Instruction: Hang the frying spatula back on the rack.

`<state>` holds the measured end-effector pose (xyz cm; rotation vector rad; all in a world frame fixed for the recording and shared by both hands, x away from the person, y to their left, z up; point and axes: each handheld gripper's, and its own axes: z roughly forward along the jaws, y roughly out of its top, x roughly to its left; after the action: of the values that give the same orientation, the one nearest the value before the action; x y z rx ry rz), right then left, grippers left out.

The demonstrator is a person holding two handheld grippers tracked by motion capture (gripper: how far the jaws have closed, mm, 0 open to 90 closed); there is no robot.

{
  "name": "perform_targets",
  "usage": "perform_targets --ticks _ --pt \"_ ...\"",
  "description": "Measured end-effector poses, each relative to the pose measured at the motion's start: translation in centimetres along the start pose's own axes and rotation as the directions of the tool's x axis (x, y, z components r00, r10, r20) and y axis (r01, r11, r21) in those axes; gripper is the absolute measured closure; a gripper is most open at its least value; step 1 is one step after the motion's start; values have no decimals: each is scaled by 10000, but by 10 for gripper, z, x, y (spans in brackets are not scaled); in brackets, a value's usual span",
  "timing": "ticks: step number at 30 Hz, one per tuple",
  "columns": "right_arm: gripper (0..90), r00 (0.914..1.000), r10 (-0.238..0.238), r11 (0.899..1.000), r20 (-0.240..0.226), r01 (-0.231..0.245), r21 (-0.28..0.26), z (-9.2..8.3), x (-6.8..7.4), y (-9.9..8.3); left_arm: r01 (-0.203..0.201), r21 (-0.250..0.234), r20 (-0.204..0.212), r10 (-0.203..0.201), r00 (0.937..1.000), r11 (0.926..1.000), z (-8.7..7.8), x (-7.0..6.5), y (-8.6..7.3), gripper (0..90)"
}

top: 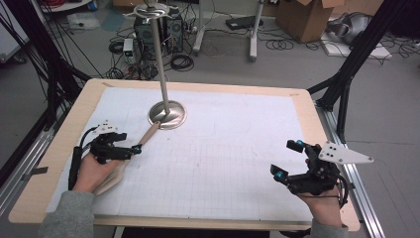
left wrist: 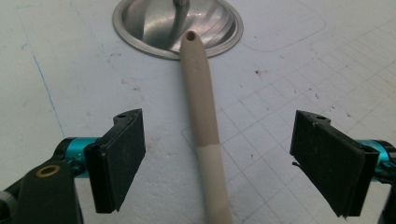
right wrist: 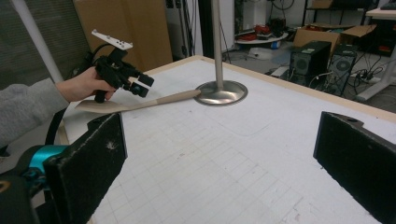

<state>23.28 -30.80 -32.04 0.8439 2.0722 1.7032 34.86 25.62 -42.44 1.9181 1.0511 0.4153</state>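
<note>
A beige spatula [top: 146,134] lies slantwise on the white gridded mat. Its handle tip, with a small hole, rests on the rim of the round steel stand base [top: 167,116]. Its broad blade lies by the person's left hand. My left gripper [top: 131,148] hovers over the handle [left wrist: 201,107]; its jaws stand open on either side of it and the pads [left wrist: 123,154] are clear of it. Near the front right of the table my right gripper [top: 288,159] is open with nothing in it. The right gripper view looks across to the spatula [right wrist: 154,101], the left gripper [right wrist: 140,85] and the base [right wrist: 224,93].
A tall steel pole [top: 161,64] rises from the base at the middle back of the mat. The wooden table edge [top: 304,104] frames the mat. Beyond the table are black frame legs, cables, computer towers and cardboard boxes on the floor.
</note>
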Motion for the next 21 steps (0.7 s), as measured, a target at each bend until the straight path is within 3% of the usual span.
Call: perform_targets --ticks 3,12,18,21 --pt "13 10000 6 10000 -4 -6 4 0 0 0 196 83 -5 -196 9998 9998 2 -1 0 185" --pt "14 10000 4 10000 -9 -4 17 0 0 0 104 346 -131 -99 9999 9993 4 -1 -1 198" --pt "13 10000 -13 10000 -54 13 66 1 0 -1 -13 905 -694 76 9976 9959 10 -6 -2 183" --pt "13 10000 33 9999 -60 -32 100 2 0 -1 135 1096 -679 -61 9977 9939 11 -6 -3 176"
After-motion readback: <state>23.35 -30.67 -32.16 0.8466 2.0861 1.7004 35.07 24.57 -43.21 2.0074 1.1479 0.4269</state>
